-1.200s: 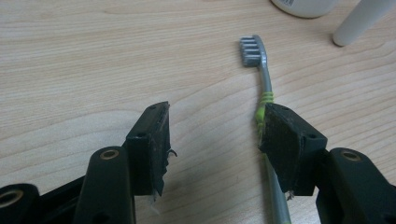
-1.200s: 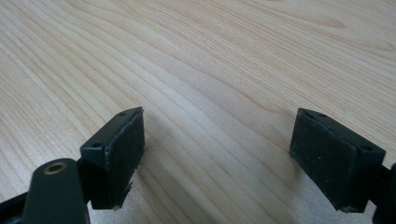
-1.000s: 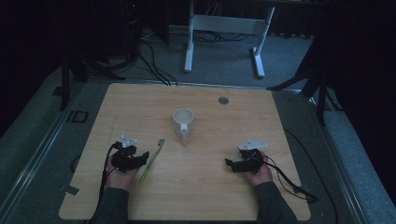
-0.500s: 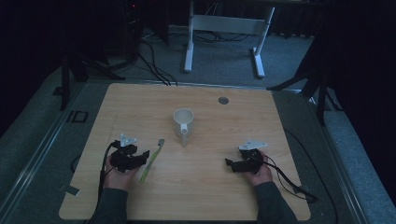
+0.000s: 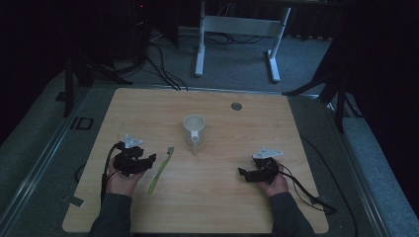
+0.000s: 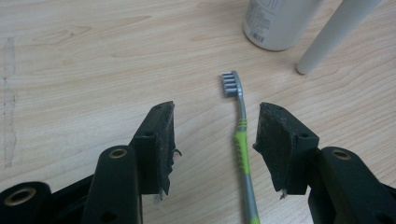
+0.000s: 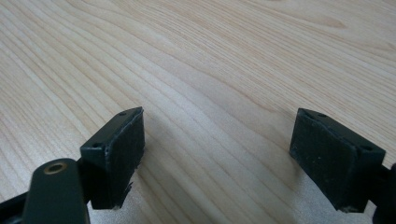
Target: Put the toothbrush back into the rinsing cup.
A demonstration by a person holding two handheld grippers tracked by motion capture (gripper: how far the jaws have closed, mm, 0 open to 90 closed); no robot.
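Note:
A green and grey toothbrush (image 5: 161,170) lies flat on the wooden table (image 5: 237,207), bristle head (image 6: 231,84) pointing toward a white cup (image 5: 194,129). My left gripper (image 5: 149,159) hovers just left of the brush. In the left gripper view its handle (image 6: 243,144) runs between the jaws of the left gripper (image 6: 215,112), nearer the right pad. The jaws have just been closing a little, but the pads stand apart from the brush, so the gripper is open. My right gripper (image 5: 242,172) rests low at the right, and the right gripper (image 7: 219,116) is wide open over bare wood.
The white cup (image 6: 275,23) stands mid-table with a white rod-like part (image 6: 336,32) beside it. A small round grommet (image 5: 236,106) sits near the far edge. Cables trail from both grippers toward the table's front corners.
The left gripper has lifted slightly off the table beside the toothbrush, which still lies where it was. The right hand and gripper have kept still.

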